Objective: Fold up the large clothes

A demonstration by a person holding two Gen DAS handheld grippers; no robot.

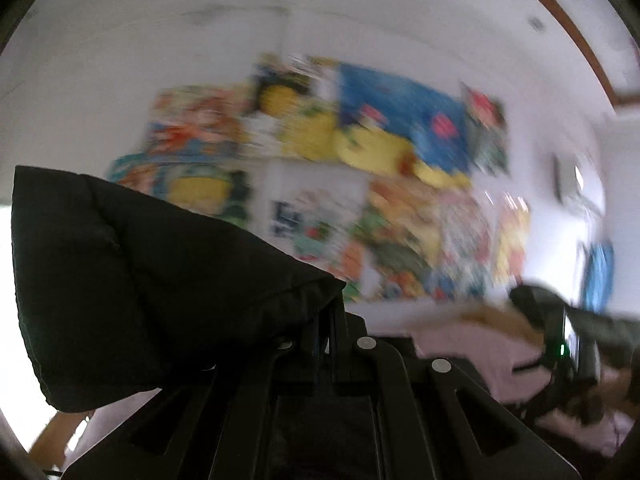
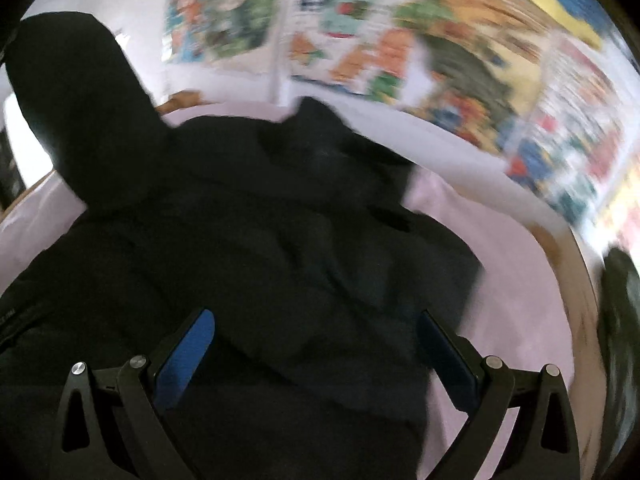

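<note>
White wall w/ lots of bright posters, all blurry. Pale pink sheet on the bed, near. Brown wood trim top right. Bright light at far left edge.

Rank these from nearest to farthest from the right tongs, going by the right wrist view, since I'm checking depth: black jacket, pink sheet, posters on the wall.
1. Black jacket: directly under and ahead of the open right tongs.
2. Pink sheet: beneath the jacket, showing at the right.
3. Posters: on the far wall, across the top.
</note>
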